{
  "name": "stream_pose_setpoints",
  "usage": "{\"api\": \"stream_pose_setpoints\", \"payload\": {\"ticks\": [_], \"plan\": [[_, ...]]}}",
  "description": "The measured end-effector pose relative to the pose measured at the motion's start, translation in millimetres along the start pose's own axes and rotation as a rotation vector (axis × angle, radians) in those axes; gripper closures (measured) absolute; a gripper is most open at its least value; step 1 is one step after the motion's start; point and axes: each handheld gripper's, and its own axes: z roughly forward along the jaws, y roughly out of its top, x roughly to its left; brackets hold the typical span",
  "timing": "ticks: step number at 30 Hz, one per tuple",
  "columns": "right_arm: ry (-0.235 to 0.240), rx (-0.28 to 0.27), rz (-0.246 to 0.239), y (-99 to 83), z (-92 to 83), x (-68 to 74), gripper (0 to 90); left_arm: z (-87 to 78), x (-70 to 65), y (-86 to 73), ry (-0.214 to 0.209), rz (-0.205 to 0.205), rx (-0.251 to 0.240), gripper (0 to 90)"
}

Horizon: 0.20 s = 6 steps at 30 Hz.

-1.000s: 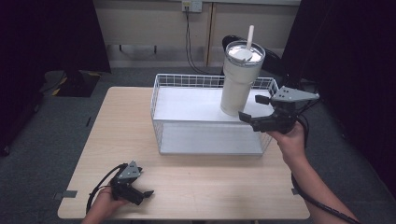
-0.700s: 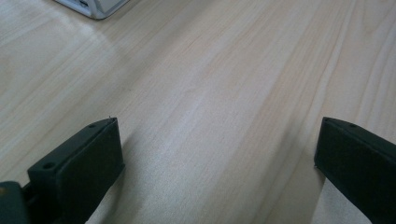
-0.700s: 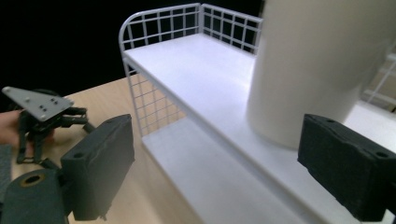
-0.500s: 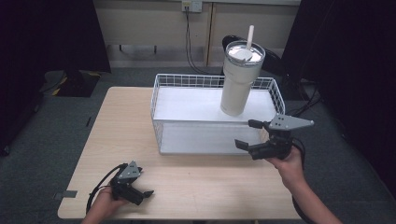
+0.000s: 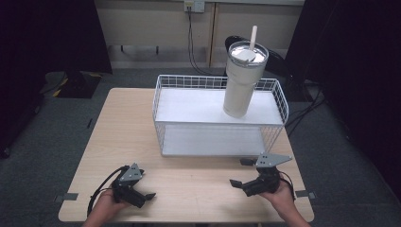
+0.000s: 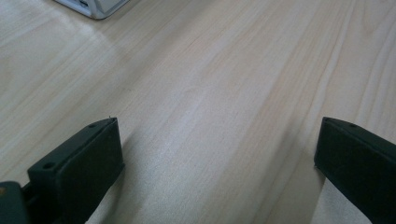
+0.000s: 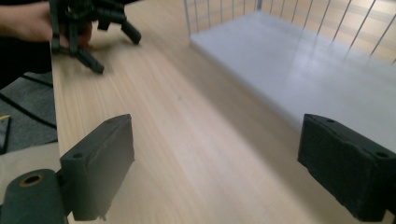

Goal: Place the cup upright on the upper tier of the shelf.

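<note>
Left gripper [image 5: 150, 195]: held in the person's left hand [image 5: 105, 208] at about 7 o'clock on the desk [image 5: 123, 127], low over the wood near the front edge. Its fingers [image 6: 79, 172] stand wide apart with nothing between them — bare desk grain runs through the gap in the left gripper view. A black cable loops from it toward the desk's left front corner.

Wire basket [image 5: 161, 94]: white, with a white floor, standing on the far half of the desk from roughly 12 to 2 o'clock. Its near wall is well apart from both grippers in the high view; in the right gripper view its white floor and wire wall [image 7: 327, 28] lie at upper right, beyond the gap.

Tumbler [image 5: 242, 82]: tall, pale, lidded, with a straw rising from the lid. It stands upright inside the basket toward its far right part, at about 1 o'clock, untouched by either gripper.

Right gripper [image 5: 239, 172]: held in the person's right hand [image 5: 279, 194] at about 5 o'clock, just in front of the basket's near right corner, pointing toward 9 o'clock. Its fingers [image 7: 100, 163] are spread wide and hold nothing — desk surface fills the space between. The grey three-cornered plate sits on top. The right gripper view also shows the left hand and its gripper farther off at upper left.
</note>
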Motion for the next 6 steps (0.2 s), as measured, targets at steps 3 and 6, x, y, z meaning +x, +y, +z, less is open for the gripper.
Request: {"api": "stream_pose_setpoints", "payload": {"ticks": [3, 6], "plan": [[-0.005, 0.027, 0.005, -11.1, 5.8, 0.1, 10.3, -0.1, 0.0, 0.0, 0.001, 0.0, 0.001, 0.4], [-0.01, 0.076, 0.011, -27.0, 15.4, 0.1, 10.3, 0.0, 0.0, 0.0, 0.001, 0.0, 0.001, 0.5]]}}
